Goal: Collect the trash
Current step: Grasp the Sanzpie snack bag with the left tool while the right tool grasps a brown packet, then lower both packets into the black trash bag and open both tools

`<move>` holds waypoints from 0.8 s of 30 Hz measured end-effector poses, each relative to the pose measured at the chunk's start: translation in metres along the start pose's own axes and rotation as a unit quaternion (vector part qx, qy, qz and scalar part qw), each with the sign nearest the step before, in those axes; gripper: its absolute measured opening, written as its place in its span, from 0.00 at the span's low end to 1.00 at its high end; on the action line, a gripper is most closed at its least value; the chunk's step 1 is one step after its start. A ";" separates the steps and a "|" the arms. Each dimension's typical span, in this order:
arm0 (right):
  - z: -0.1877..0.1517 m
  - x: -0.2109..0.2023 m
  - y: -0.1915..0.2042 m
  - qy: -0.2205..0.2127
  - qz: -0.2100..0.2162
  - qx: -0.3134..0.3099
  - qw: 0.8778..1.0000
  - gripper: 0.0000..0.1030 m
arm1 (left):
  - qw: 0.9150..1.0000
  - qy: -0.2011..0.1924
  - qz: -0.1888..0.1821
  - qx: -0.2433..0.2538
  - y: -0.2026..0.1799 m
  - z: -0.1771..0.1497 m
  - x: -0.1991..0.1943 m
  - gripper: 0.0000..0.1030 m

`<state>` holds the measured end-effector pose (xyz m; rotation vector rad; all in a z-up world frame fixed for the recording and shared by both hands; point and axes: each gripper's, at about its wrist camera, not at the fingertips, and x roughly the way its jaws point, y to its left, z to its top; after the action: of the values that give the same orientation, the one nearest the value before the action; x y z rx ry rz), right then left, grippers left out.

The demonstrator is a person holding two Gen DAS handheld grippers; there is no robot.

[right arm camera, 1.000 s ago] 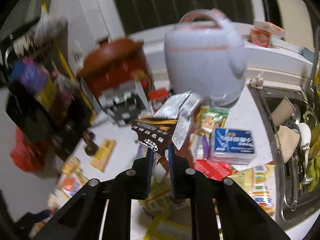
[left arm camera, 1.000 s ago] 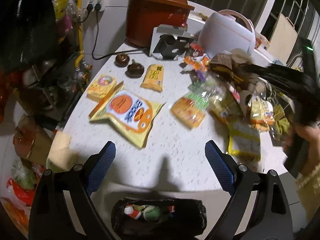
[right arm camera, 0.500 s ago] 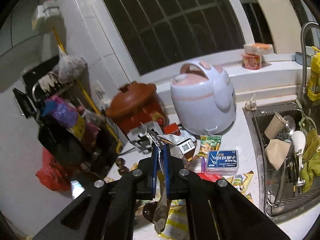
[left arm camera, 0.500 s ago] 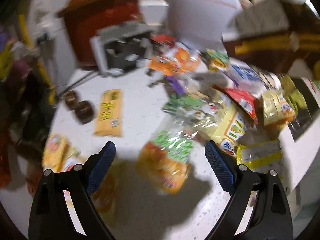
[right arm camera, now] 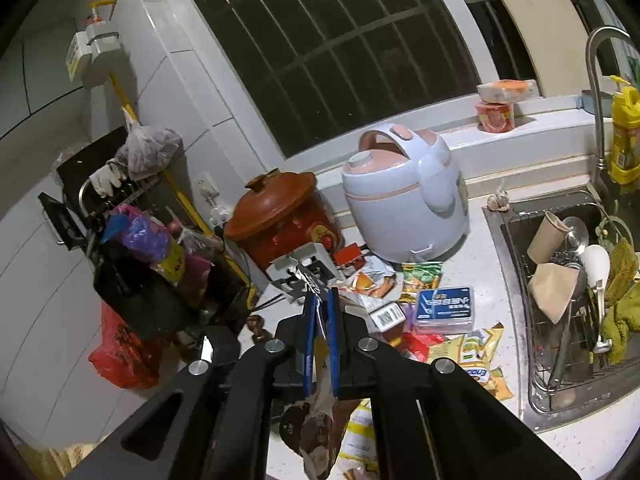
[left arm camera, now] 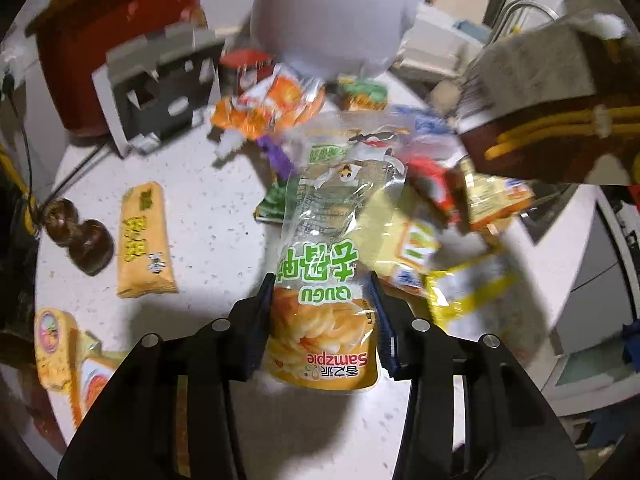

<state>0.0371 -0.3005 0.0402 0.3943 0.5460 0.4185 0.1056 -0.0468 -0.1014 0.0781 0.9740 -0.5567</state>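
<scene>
My left gripper (left arm camera: 322, 312) has its jaws closed in against both sides of a clear and orange Samzpie snack wrapper (left arm camera: 326, 280) lying on the white counter (left arm camera: 208, 216). More wrappers lie around it: a yellow bar wrapper (left arm camera: 144, 240), an orange one (left arm camera: 268, 108), a red one (left arm camera: 430, 180). My right gripper (right arm camera: 319, 312) is shut on a brown wrapper (right arm camera: 316, 424), held high above the counter; that wrapper shows at the upper right of the left wrist view (left arm camera: 548, 96).
A white rice cooker (right arm camera: 404, 208), a red-brown clay pot (right arm camera: 280, 216) and a grey holder (left arm camera: 160, 92) stand at the back. A sink (right arm camera: 568, 300) with dishes lies right. Two dark round objects (left arm camera: 80, 232) sit left. A blue box (right arm camera: 444, 308) lies among the wrappers.
My left gripper has dropped forward onto the Samzpie wrapper and its jaws have narrowed around it. My right gripper has risen further with the brown wrapper.
</scene>
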 end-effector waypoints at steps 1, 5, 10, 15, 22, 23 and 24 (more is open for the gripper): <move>0.001 -0.003 0.005 0.000 0.007 -0.005 1.000 0.06 | 1.000 -0.011 -0.006 -0.005 0.000 -0.002 -0.012 0.42; 0.002 -0.014 0.023 0.003 0.028 -0.029 0.999 0.06 | 0.998 -0.056 -0.027 -0.010 -0.005 -0.011 -0.061 0.42; -0.001 -0.029 0.047 0.022 0.055 -0.061 0.996 0.06 | 0.995 -0.096 -0.032 -0.006 -0.012 -0.041 -0.128 0.42; -0.016 -0.041 0.071 0.068 0.092 -0.094 0.989 0.06 | 0.995 -0.090 -0.035 -0.020 -0.016 -0.091 -0.178 0.42; -0.078 -0.028 0.095 0.202 0.145 -0.123 0.961 0.06 | 0.997 0.020 -0.048 -0.065 -0.024 -0.185 -0.167 0.42; -0.092 -0.021 0.095 0.226 0.147 -0.123 0.955 0.06 | 0.994 0.050 -0.056 -0.076 -0.027 -0.203 -0.157 0.42; -0.102 -0.014 0.093 0.244 0.150 -0.119 0.951 0.06 | 0.993 0.067 -0.060 -0.082 -0.029 -0.214 -0.150 0.42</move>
<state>-0.0575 -0.2037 0.0089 0.1346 0.9093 0.8785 -0.1365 0.0560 -0.0980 -0.0901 1.1578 -0.5847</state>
